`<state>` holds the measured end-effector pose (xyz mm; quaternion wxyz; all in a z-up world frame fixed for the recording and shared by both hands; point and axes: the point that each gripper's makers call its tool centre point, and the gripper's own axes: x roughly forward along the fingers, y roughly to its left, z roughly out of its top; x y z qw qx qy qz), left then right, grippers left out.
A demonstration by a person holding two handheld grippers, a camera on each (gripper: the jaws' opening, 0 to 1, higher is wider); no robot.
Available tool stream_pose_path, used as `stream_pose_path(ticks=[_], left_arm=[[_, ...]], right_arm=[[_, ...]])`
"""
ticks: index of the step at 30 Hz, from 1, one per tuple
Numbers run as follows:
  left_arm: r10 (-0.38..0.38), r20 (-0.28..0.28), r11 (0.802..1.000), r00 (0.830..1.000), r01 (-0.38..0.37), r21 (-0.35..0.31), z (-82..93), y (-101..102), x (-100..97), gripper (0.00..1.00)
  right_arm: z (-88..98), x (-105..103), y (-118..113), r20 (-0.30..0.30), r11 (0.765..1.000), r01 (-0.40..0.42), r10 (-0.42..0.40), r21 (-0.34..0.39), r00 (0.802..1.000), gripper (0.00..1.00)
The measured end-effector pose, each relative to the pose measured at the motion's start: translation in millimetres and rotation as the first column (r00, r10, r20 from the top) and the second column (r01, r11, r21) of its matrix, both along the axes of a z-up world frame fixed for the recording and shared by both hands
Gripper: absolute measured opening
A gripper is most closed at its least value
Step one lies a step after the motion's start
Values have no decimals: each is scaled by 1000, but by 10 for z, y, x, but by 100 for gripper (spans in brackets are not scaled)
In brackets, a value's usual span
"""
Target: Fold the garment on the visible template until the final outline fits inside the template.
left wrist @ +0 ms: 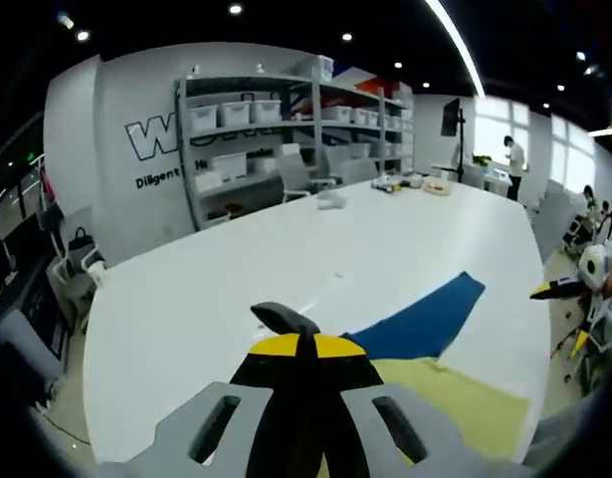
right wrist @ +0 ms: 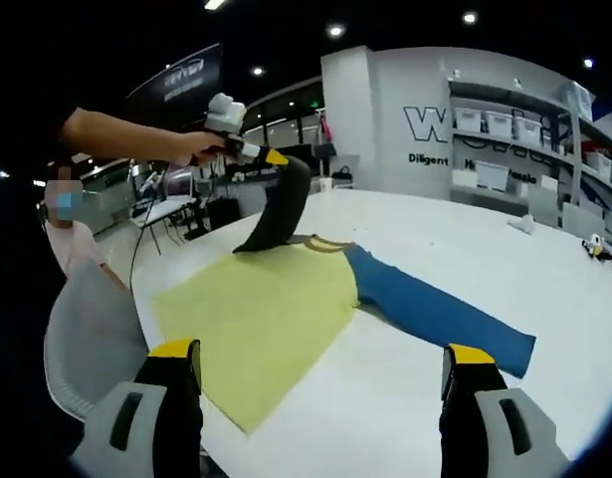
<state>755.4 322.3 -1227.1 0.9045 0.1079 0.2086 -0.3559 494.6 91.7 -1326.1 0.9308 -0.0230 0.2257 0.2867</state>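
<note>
A garment with a yellow body and a blue sleeve lies spread flat on the white table. Its other sleeve is dark and rises from the collar end up to my left gripper, which is shut on the sleeve's end and held above the table by a hand. In the left gripper view the shut jaws meet at the left gripper, with a bit of dark sleeve poking past them, the blue sleeve and the yellow body below right. My right gripper is open wide over the garment's near edge, and the right gripper also shows at the table's right edge.
A grey chair back stands at the table's near left, beside a person. Small objects lie at the table's far end. Shelves with white bins line the wall, with office chairs along the left side.
</note>
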Motion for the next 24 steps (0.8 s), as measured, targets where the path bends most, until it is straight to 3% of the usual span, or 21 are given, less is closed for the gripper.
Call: stream_pose_path(ticks=[12,24], left_arm=[[-43,-42,999,998,44,26,-292,-368,53,0],[-117,-74,989,990,123,78,-626,-783,-63,0]], right_arm=[[38,-61,21,-3,1000,21,-21,10,1000,100],[33,-140,-87,-14,998,59,-59,22,998,100]])
